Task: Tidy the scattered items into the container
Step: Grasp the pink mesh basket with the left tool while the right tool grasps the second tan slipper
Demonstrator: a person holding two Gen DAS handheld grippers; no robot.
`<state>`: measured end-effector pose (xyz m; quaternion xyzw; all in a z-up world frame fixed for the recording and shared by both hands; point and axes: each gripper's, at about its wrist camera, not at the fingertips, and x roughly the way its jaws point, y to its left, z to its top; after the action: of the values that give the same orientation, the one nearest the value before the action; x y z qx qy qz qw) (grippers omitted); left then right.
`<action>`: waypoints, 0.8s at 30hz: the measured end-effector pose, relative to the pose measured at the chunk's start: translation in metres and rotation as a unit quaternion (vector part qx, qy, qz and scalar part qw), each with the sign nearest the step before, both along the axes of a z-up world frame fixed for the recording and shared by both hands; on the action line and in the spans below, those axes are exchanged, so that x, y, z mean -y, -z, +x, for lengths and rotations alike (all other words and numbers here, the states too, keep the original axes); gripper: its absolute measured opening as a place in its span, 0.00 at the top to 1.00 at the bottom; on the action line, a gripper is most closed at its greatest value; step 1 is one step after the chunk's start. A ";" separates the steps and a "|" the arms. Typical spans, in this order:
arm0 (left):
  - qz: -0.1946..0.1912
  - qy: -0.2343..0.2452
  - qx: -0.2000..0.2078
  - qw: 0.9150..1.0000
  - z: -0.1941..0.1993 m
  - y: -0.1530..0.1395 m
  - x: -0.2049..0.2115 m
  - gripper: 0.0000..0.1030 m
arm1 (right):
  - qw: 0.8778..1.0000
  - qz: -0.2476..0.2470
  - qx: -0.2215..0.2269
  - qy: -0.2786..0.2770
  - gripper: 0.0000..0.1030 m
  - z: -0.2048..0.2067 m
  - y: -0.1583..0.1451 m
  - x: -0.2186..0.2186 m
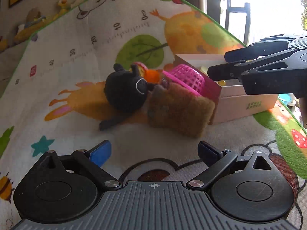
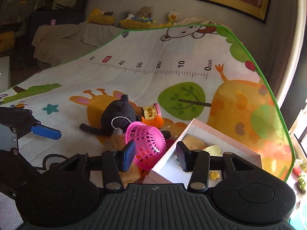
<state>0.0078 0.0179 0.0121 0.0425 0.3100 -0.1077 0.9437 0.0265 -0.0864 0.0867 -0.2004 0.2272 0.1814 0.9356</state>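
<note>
Both grippers, left [image 1: 154, 151] and right [image 2: 154, 156], released; right over box [image 2: 220, 134] rim.

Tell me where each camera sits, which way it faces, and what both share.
Left wrist: low over the play mat, facing the black plush toy, brown fuzzy block and pale cardboard box; open left gripper shows, right gripper enters from the right.
Right wrist: above the box's corner, facing the far wall; open right gripper shows, left gripper at left.
Shared: plush toy, pink mesh basket, box.
</note>
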 end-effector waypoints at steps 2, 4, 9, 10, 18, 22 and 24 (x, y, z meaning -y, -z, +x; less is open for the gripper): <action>-0.002 -0.001 -0.001 1.000 -0.009 0.000 -0.007 0.02 | 1.000 -0.013 0.010 0.001 0.47 0.005 0.005 -0.015; -0.004 -0.002 -0.002 1.000 -0.015 -0.001 -0.013 0.01 | 1.000 -0.022 0.016 0.008 0.43 0.016 0.010 -0.025; -0.014 -0.012 -0.007 1.000 -0.024 -0.001 -0.027 0.01 | 0.999 0.011 -0.031 0.013 0.36 0.037 0.016 -0.026; -0.015 -0.012 -0.007 1.000 -0.026 -0.001 -0.028 0.01 | 0.998 0.029 -0.047 0.002 0.36 0.034 0.015 -0.023; -0.016 0.018 -0.008 1.000 -0.031 -0.001 -0.024 0.01 | 0.983 0.110 -0.095 -0.110 0.22 -0.033 -0.007 0.001; -0.017 0.031 -0.008 0.999 -0.030 -0.002 -0.016 0.01 | 0.992 0.097 -0.059 -0.046 0.10 -0.052 -0.003 0.022; -0.013 0.033 -0.007 0.999 -0.029 -0.003 -0.012 0.01 | 0.995 0.088 -0.054 -0.001 0.02 -0.057 0.006 0.034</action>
<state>-0.0211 0.0298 0.0148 0.0393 0.3139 -0.1430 0.9378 -0.0305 -0.1207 0.0809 -0.1077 0.2607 0.2125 0.9356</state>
